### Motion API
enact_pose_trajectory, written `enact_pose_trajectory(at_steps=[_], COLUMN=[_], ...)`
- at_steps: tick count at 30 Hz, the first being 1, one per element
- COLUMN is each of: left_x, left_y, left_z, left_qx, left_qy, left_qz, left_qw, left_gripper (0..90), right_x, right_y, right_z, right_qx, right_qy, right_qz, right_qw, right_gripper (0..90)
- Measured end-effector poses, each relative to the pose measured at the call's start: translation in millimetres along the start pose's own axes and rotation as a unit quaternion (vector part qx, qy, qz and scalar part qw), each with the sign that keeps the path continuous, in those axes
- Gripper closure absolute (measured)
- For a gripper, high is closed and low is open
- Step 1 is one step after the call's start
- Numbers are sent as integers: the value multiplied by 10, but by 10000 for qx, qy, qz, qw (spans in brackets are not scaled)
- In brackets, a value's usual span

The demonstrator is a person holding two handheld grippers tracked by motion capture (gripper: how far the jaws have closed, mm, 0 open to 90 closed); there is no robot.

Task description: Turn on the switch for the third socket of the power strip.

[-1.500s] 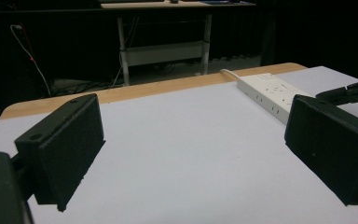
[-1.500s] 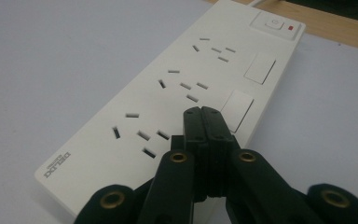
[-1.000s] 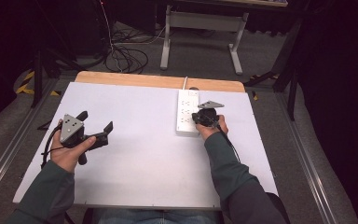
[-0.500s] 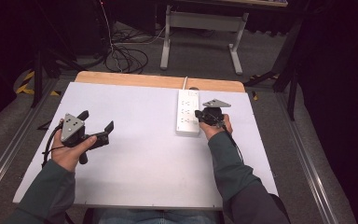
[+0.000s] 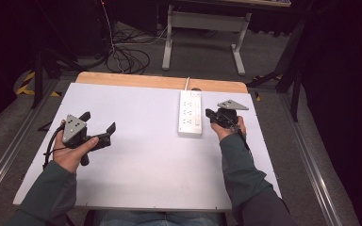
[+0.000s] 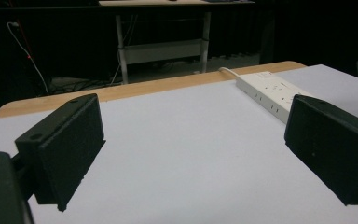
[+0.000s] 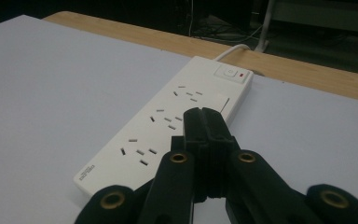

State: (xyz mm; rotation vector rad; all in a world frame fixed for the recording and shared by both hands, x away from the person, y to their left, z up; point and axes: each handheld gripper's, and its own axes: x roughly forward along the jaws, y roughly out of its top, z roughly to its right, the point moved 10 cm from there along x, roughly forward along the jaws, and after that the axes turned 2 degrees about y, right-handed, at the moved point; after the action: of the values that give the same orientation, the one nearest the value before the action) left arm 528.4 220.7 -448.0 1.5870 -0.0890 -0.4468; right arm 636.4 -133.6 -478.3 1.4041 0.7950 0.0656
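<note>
White power strip (image 5: 190, 113) lies just beside the closed right claw (image 5: 210, 113).

High view overhead; tool views low, near, sharing power strip (image 5: 190, 113).

Dark lab: cables (image 5: 122, 56), bare workbench (image 5: 146, 155)

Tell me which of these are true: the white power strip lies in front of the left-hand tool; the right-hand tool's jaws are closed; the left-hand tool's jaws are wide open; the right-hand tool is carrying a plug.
1. The power strip lies in front of the left gripper. False: it lies beside the right gripper, near the table's far edge.
2. The right gripper's jaws are closed. True.
3. The left gripper's jaws are wide open. True.
4. The right gripper carries a plug. False: its shut jaws hold nothing.
</note>
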Motion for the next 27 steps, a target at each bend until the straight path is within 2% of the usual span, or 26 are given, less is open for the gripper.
enact_pose_trajectory(at_steps=[11, 27], left_x=[16, 14], left_y=[-2, 3], left_z=[9, 2], left_qx=[-6, -39], left_qy=[-8, 1], left_qz=[-6, 6], left_qw=[10000, 10000], left_gripper=[53, 53], right_x=[-253, -603], right_y=[10, -36], right_z=[-69, -102], right_qx=[20, 14], right_qy=[132, 178], right_qz=[199, 448], right_qw=[9997, 9988], right_gripper=[900, 900])
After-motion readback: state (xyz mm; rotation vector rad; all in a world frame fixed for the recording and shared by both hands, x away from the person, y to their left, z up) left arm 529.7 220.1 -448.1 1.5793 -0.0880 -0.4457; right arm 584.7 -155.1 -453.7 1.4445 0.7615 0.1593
